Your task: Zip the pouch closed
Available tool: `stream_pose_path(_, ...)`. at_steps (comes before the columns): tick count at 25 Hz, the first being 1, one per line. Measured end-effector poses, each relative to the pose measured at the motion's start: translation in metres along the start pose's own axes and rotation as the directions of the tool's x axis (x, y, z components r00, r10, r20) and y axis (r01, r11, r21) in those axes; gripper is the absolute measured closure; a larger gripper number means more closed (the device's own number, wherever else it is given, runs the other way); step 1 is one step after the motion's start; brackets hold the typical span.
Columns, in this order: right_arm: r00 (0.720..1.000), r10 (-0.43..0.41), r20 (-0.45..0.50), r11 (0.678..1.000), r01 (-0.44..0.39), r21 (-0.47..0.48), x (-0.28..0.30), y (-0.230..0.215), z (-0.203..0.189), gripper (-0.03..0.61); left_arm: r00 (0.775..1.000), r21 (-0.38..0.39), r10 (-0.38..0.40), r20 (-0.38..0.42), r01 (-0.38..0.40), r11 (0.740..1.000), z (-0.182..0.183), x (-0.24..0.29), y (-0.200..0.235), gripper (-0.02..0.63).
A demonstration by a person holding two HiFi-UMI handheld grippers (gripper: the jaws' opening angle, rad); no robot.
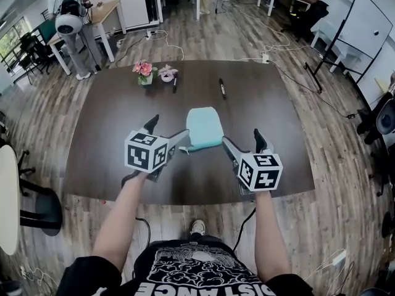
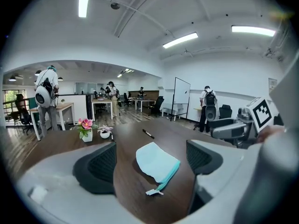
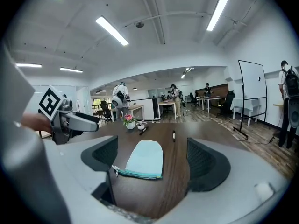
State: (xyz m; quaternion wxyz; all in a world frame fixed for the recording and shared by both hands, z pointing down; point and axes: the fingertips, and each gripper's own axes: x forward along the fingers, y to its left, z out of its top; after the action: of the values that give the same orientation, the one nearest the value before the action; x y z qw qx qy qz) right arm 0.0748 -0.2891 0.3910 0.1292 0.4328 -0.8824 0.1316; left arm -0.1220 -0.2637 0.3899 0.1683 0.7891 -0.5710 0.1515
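Note:
A pale turquoise pouch (image 1: 204, 127) lies flat on the dark brown table (image 1: 111, 128), its teal zipper edge (image 3: 138, 173) facing me. A white pull tab (image 3: 113, 168) sticks out at the zipper's left end. My left gripper (image 1: 169, 128) hovers just left of the pouch's near corner, jaws wide open and empty. In the left gripper view the pouch (image 2: 156, 162) and tab (image 2: 154, 191) lie ahead between the pads (image 2: 100, 164). My right gripper (image 1: 242, 137) is open and empty just right of the pouch, which the right gripper view shows between its jaws (image 3: 145, 158).
A small pot of pink flowers (image 1: 144, 71) and a white bowl (image 1: 166, 74) stand at the table's far side, with a black pen (image 1: 222, 88) and another pen (image 1: 174, 84) near them. The table's front edge (image 1: 185, 199) is close to me. People stand at desks beyond.

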Motion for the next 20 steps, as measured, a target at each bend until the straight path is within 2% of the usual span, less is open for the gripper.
stream_pose_path(13,1.000,0.018,-0.013,1.000,-0.018,-0.013,0.009,-0.007,0.005,0.133,1.000,-0.010,0.028,0.000,-0.028,1.000,0.008,0.007,0.000,0.140)
stream_pose_path(20,0.999,0.010,-0.036,1.000,-0.011,-0.027,0.015,0.006,0.000,0.138,1.000,-0.001,0.002,-0.021,-0.002,1.000,0.001,0.006,0.007,0.140)
